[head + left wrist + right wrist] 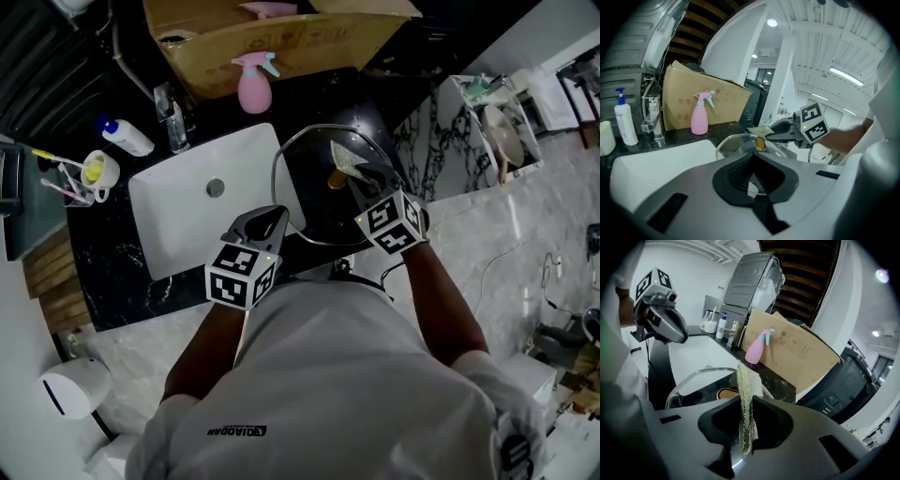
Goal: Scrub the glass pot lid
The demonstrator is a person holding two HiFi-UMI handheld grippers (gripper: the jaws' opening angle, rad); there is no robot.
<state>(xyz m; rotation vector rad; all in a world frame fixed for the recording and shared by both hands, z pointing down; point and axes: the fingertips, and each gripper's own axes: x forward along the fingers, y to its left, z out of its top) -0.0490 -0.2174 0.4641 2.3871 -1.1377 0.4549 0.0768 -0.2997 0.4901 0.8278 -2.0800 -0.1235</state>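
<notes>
Grippers nearest us: the left gripper (752,180) has its ribbed pads (738,176) drawn in on the near-left rim of the glass lid (311,211), and we see the glass edge pinched between them. The right gripper (746,427) is clamped on a strip of coarse greenish-gold scrub cloth (747,390), which sticks out past the jaws and over the lid, near the brass-coloured knob (336,178) at its centre. We cannot tell whether cloth meets glass. The lid lies over the black marble counter (112,267), just right of the white sink (187,230), its left edge overlapping the sink's corner. Past the sink we note a pink spray bottle (253,84) in front of a cardboard box (281,45), a chrome tap (167,108), a white pump bottle (127,137), and a cup (101,172) holding toothbrushes at far left.
</notes>
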